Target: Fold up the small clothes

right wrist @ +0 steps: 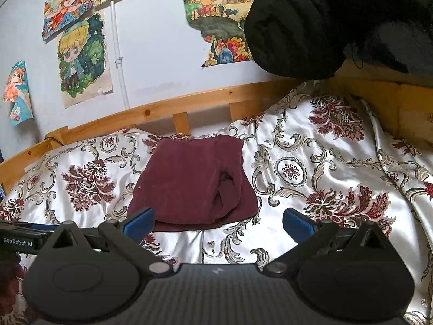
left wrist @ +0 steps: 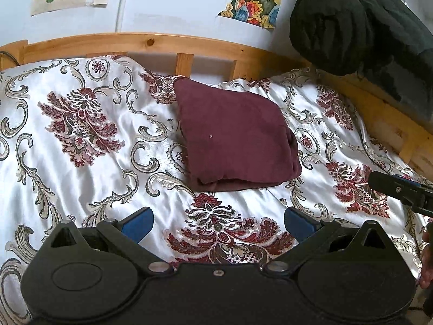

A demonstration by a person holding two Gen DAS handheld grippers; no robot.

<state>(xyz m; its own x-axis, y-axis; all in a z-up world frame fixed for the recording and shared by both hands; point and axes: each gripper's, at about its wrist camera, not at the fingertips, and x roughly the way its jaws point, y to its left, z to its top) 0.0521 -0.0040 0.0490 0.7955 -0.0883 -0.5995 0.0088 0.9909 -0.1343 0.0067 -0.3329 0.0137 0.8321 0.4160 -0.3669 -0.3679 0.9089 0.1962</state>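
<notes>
A maroon garment point(left wrist: 235, 135) lies folded into a thick, roughly square stack on the patterned bedspread point(left wrist: 81, 162). In the right wrist view the same maroon garment point(right wrist: 192, 184) shows layered folds along its right side. My left gripper point(left wrist: 217, 223) hovers open just in front of the stack, with nothing between its blue pads. My right gripper point(right wrist: 217, 223) is open too, empty, at the garment's near edge. The right gripper point(left wrist: 400, 192) also shows as a black tip at the right edge of the left wrist view, and the left gripper's body point(right wrist: 21, 237) sits at the left edge of the right wrist view.
A wooden bed rail point(left wrist: 151, 43) runs along the far side against a white wall with drawings point(right wrist: 81, 59). A big black bundle point(left wrist: 351, 21) rests on the rail at the upper right. White floral bedspread extends left and right of the garment.
</notes>
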